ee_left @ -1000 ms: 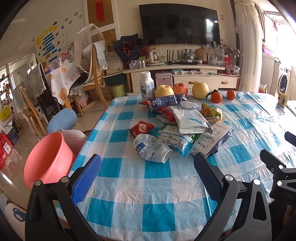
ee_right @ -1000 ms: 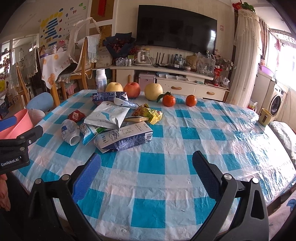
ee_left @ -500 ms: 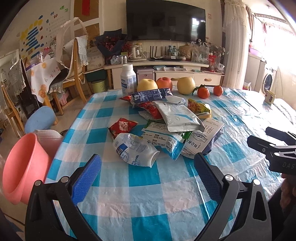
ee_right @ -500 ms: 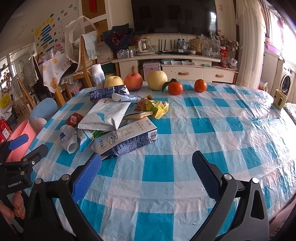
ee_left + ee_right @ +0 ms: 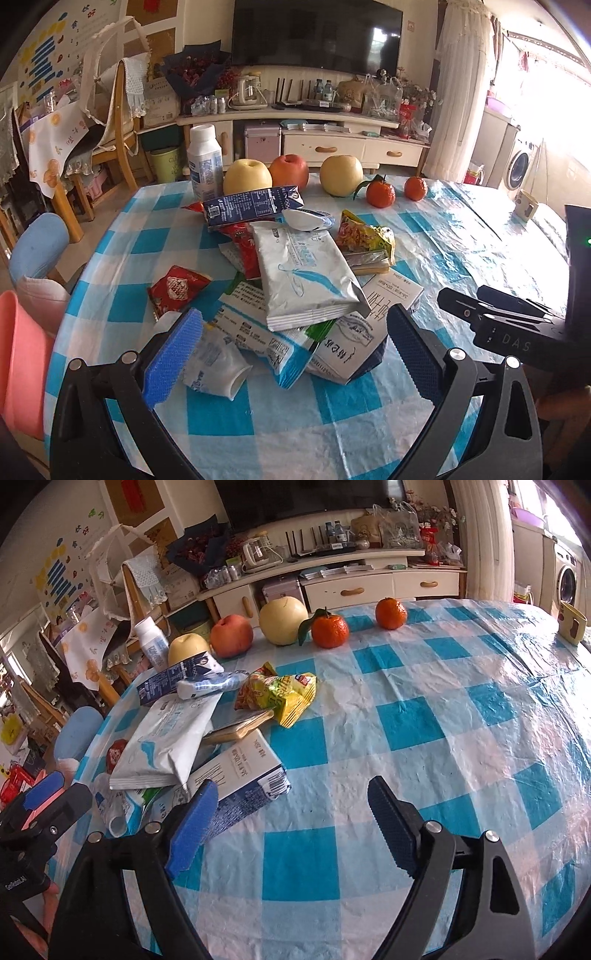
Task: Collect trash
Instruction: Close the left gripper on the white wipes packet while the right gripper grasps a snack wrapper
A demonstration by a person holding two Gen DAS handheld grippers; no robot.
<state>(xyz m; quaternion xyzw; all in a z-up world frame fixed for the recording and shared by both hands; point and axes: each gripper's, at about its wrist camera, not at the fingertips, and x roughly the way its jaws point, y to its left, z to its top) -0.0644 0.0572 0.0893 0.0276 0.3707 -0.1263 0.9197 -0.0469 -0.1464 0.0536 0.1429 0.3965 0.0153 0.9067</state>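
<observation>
Our left claw (image 5: 291, 350) stands with its blue pads wide apart and nothing between them, tilted down over the near edge of the trash heap on the table (image 5: 258, 413). Just inside its left pad lies a crushed white plastic bottle (image 5: 212, 363), mouth toward us; straight ahead of the claw a silver foil pouch (image 5: 303, 273) rests on top of a flattened white-and-blue carton (image 5: 365, 328), and a red snack wrapper (image 5: 177, 288) sits ahead to the left. Well off to the left, below the table's rim, a pink bin (image 5: 20, 365) waits, placed low so we can drop things into it, we judge.

Our right claw (image 5: 291, 827) is also open and empty, and its jaws have just been closing a little with only bare checked cloth between them. Its left pad overlaps the near corner of the carton (image 5: 236, 775) in the view, though we cannot tell whether it touches. Ahead and left of it lies a yellow snack bag (image 5: 280, 694).

Beyond both claws, apples (image 5: 246, 178), a pear (image 5: 340, 175) and tangerines (image 5: 380, 192) line the far edge with an upright white bottle (image 5: 205, 162); we take these as not trash. Nothing is picked up yet.
</observation>
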